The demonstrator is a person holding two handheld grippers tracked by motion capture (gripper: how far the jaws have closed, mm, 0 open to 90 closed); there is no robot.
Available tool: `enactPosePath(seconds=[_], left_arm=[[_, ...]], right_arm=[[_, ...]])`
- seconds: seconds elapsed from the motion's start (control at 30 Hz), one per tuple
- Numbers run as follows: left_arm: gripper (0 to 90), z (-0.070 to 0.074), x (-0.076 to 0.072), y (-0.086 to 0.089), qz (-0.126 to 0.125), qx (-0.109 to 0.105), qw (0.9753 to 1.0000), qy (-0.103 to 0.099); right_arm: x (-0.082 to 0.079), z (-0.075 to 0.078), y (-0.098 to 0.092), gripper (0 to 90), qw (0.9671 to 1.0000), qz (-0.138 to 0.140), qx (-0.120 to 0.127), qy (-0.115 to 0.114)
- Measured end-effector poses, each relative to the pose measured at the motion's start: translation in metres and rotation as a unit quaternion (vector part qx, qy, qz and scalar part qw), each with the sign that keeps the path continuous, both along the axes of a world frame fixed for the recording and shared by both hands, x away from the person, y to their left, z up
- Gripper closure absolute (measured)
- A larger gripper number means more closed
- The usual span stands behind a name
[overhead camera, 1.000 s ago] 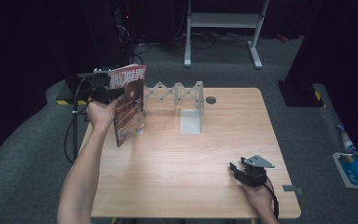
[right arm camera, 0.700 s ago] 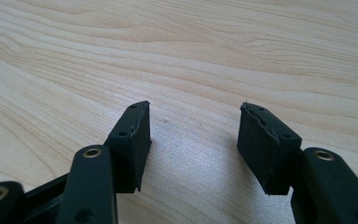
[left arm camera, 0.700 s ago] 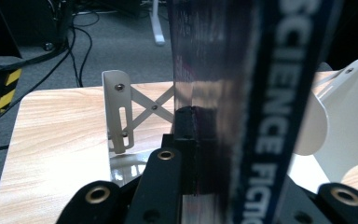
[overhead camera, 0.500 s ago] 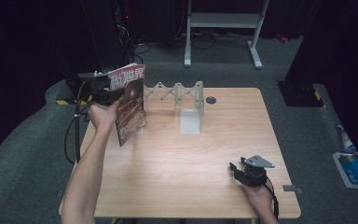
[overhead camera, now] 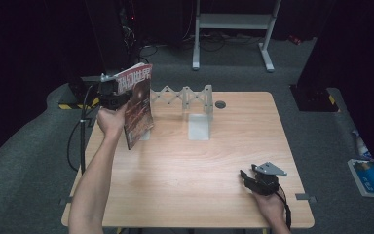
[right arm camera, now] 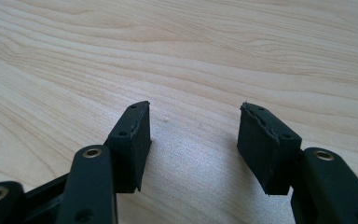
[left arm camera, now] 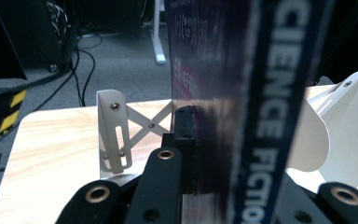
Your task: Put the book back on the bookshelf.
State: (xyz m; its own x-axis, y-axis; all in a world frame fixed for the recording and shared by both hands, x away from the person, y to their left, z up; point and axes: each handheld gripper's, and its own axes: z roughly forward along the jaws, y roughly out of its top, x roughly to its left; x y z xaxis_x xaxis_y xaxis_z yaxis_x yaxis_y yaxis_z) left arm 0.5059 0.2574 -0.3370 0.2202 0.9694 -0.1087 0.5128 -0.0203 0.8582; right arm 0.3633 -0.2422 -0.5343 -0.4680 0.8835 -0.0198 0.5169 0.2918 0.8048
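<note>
A science fiction magazine with a dark red cover stands upright over the table's back left corner, my left gripper shut on its edge. In the left gripper view the magazine's blue spine rises between the jaws of the left gripper. Just behind it stands a white expanding rack, whose end plate and cross struts are near. My right gripper rests low at the front right of the wooden table. It is open, and bare wood lies between the jaws of the right gripper.
A white upright plate of the rack stands mid-table at the back, with a dark round grommet beside it. A black box and cables sit off the left edge. A blue and white item lies on the floor at right.
The left forearm has shifted slightly to the right, with the magazine still held upright in nearly the same spot. The right gripper has not moved.
</note>
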Motion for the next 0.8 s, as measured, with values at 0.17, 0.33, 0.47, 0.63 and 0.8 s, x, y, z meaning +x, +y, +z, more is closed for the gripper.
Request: enactPosePath(seconds=[0.17, 0.33, 0.47, 0.63, 0.8], left_arm=[[83.4, -0.002, 0.001, -0.004, -0.002, 0.006, 1.0000, -0.008], [83.4, -0.003, 0.001, -0.006, -0.001, 0.008, 0.9998, -0.016], [83.4, -0.010, 0.000, -0.003, 0.007, -0.014, 0.9996, -0.022], [83.2, -0.015, -0.002, -0.002, 0.009, -0.013, 0.9996, -0.024], [82.6, -0.015, -0.005, -0.004, 0.004, -0.002, 0.9997, -0.022]], right_arm=[[0.000, 0.000, 0.000, 44.2, 1.0000, 0.000, 0.000, 0.000], [0.000, 0.000, 0.000, 44.1, 1.0000, 0.000, 0.000, 0.000], [0.000, 0.000, 0.000, 44.2, 1.0000, 0.000, 0.000, 0.000], [0.000, 0.000, 0.000, 44.2, 1.0000, 0.000, 0.000, 0.000], [0.000, 0.000, 0.000, 44.2, 1.0000, 0.000, 0.000, 0.000]])
